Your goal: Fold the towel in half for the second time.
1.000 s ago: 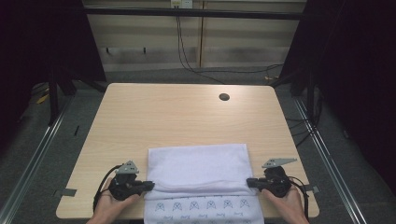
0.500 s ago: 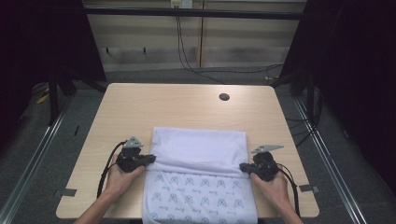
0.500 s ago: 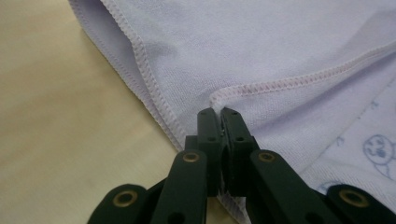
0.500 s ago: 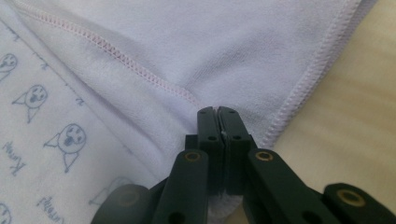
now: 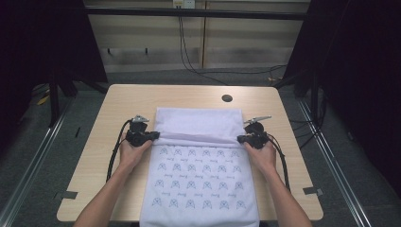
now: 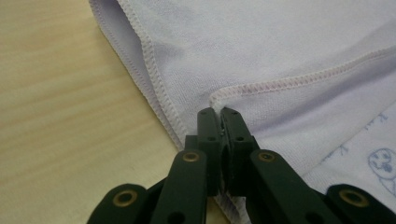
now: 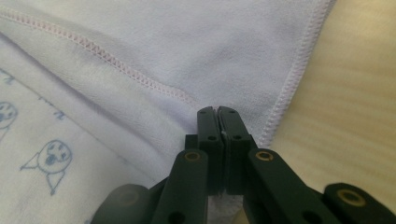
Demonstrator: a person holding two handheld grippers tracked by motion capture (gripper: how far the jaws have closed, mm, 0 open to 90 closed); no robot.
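A pale lilac towel printed with small blue animal faces lies on the wooden table, its near end hanging over the front edge. Its far part is a plain lilac layer folded across. My left gripper is shut on the left end of the stitched hem, jaws pinched together at the corner. My right gripper is shut on the right end of that hem, jaws closed at the cloth's corner. A hand holds each gripper at the towel's sides.
A dark round hole sits in the table near its far right. Bare wood lies left and right of the towel. Black cables trail from both grippers toward the front edge. Dark frames and floor rails surround the table.
Both grippers have moved away from the person toward the table's middle, carrying the hem with them. More of the printed side now lies uncovered, and the plain band sits farther back.
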